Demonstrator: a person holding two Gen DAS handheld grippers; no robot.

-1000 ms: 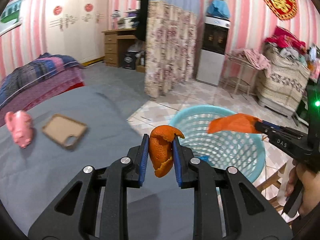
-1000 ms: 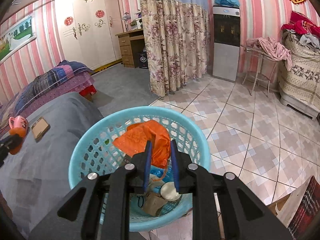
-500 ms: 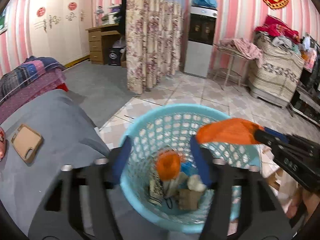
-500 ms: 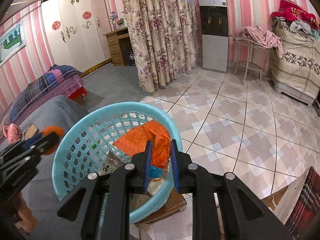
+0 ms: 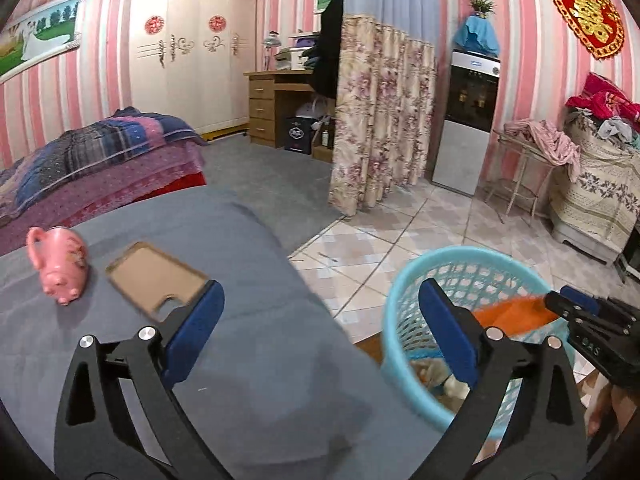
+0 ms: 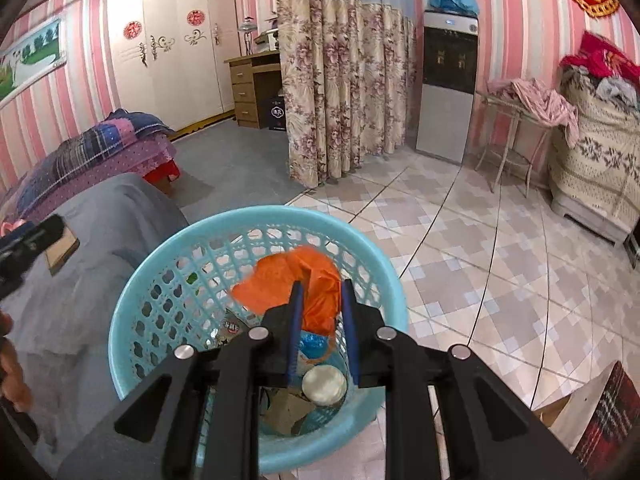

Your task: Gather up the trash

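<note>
Left wrist view: blue basket (image 5: 404,328) stands at the right, beside the grey bed (image 5: 248,344). Inside it, pale scraps low down, partly hidden by the finger. Left gripper (image 5: 320,328) has jaws spread wide, just opened, nothing between them; it points downward over the bed edge, one blue pad over the bed, the other over the basket. Right gripper (image 5: 568,304) enters from the right edge over the basket, orange wrapper (image 5: 508,312) at its tips. A hand (image 5: 608,412) shows below it. On the bed: pink pig (image 5: 60,264) and a brown phone case (image 5: 156,280), apart from each other.

Right wrist view: basket (image 6: 132,320) is right under the right gripper (image 6: 320,304). Inside: round white lid (image 6: 324,386), brown card (image 6: 286,410), blue wrapper (image 6: 314,344), printed packet (image 6: 234,328). Wrapper (image 6: 292,276) hangs above the basket mouth between the pads; jaws narrow and have just been opening a little, the left pad looks still touching the plastic. Gripper tilts down. Left gripper (image 6: 30,240) sits at the left edge over the bed (image 6: 100,236), jaw state not readable here.
</note>
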